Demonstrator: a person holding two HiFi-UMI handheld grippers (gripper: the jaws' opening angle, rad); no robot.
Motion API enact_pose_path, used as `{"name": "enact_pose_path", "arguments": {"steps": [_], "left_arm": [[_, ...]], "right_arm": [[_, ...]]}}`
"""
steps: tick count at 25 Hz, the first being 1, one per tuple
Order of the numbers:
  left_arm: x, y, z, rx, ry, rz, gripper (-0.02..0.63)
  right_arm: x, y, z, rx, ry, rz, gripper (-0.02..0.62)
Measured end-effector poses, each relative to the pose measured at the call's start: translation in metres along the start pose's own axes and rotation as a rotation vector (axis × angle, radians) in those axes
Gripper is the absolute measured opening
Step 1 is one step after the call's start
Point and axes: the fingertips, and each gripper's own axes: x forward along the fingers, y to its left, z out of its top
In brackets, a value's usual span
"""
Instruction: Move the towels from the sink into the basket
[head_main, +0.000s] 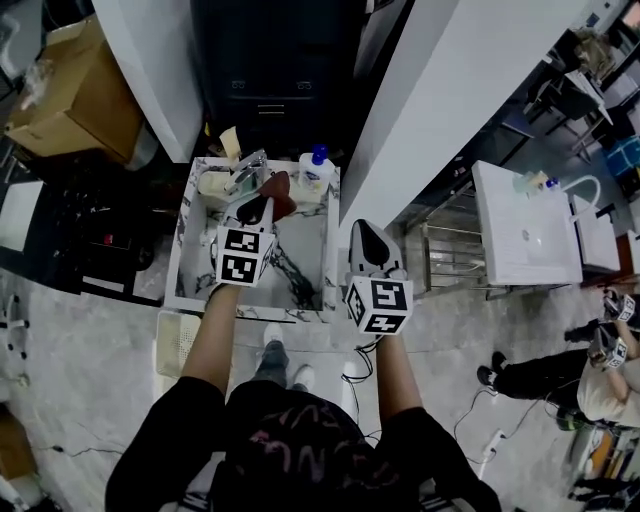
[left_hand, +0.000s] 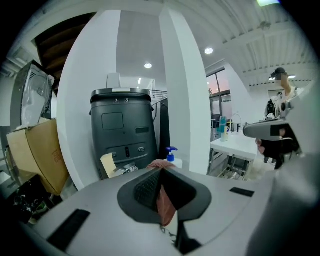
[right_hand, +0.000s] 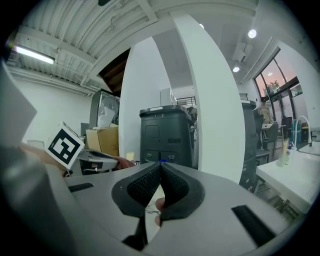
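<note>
- My left gripper (head_main: 258, 206) (left_hand: 161, 170): clenched on a reddish-brown towel (head_main: 281, 190) (left_hand: 165, 205). The cloth is pinched between the pads and hangs below them.
- Head view puts that towel over the back of the marble sink (head_main: 300, 255), just beside the faucet (head_main: 246, 173). Can't tell if its lower end touches the basin.
- My right gripper (head_main: 364, 232) (right_hand: 160, 164): jaws closed tip to tip with no cloth in them. It sits over the right rim of the sink, beside the left one but apart from it.
- Something pinkish shows in the gap under the right pads. Too small to say what it is.
- Basket (head_main: 178, 345): white, on the floor at the near left corner of the sink, below my left forearm. The towel is well apart from it.
- Soap bottle (head_main: 315, 172) (left_hand: 171, 154) with a blue pump stands on the back right corner of the sink.
- Dark grey cabinet (left_hand: 122, 130) stands right behind the sink, with a white pillar on each side.
- Cardboard box (head_main: 72, 95) (left_hand: 35, 155) is off to the left.
- Another person (head_main: 600, 380) crouches at the far right, near a plain white sink (head_main: 525, 235).
</note>
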Motion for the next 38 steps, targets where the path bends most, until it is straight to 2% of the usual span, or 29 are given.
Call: {"name": "enact_pose_path", "arguments": {"steps": [9, 17, 30, 38], "left_arm": [[-0.081, -0.013, 0.036, 0.02, -0.081, 0.016, 0.028], [-0.143, -0.03, 0.037, 0.01, -0.116, 0.056, 0.028], [-0.182, -0.045, 0.034, -0.021, -0.146, 0.118, 0.028], [-0.21, -0.028, 0.018, -0.061, -0.14, 0.185, 0.028]], "right_arm": [[-0.032, 0.01, 0.013, -0.008, -0.033, 0.016, 0.015], [-0.067, 0.016, 0.015, -0.017, -0.051, 0.028, 0.015], [-0.096, 0.019, 0.021, -0.039, -0.083, 0.065, 0.015], [-0.087, 0.05, 0.018, -0.05, -0.078, 0.145, 0.015]]}}
